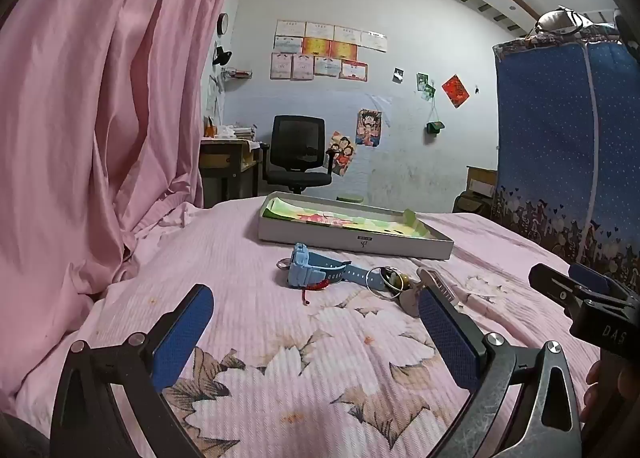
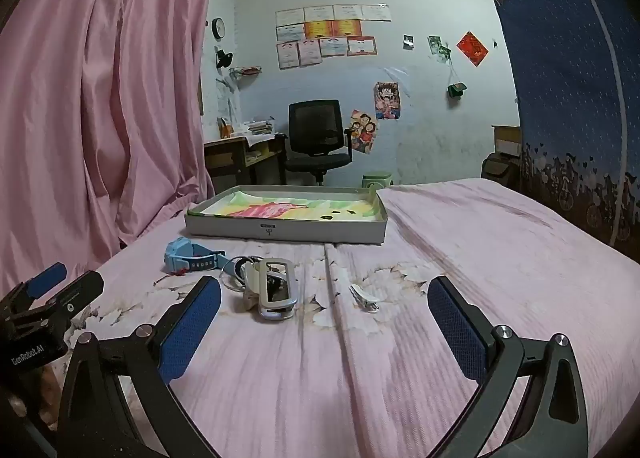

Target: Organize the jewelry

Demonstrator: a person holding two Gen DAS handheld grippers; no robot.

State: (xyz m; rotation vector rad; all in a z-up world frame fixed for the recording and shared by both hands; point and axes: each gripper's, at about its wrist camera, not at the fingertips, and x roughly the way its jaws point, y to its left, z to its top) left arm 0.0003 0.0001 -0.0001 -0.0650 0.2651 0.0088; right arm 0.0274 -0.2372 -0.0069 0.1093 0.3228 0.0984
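On the pink bedspread lie a light blue watch (image 1: pixel 316 272) (image 2: pixel 192 256), a red string bracelet (image 1: pixel 314 288), thin silver bangles (image 1: pixel 384 278) (image 2: pixel 236 272), a silver rectangular hair clip (image 2: pixel 276 290) (image 1: pixel 436 282) and a small white clip (image 2: pixel 364 298). Behind them is a shallow grey box (image 1: pixel 352 242) (image 2: pixel 286 232) lined with coloured paper; small dark pieces (image 2: pixel 338 214) lie inside. My left gripper (image 1: pixel 316 318) is open and empty, short of the watch. My right gripper (image 2: pixel 324 310) is open and empty, around the area of both clips, above the bed.
A pink curtain (image 1: pixel 100 118) hangs along the left. A blue fabric wardrobe (image 1: pixel 568 146) stands at the right. A black office chair (image 1: pixel 298 154) and a desk (image 1: pixel 228 162) are beyond the bed's far edge. The right gripper also shows in the left wrist view (image 1: pixel 568 282).
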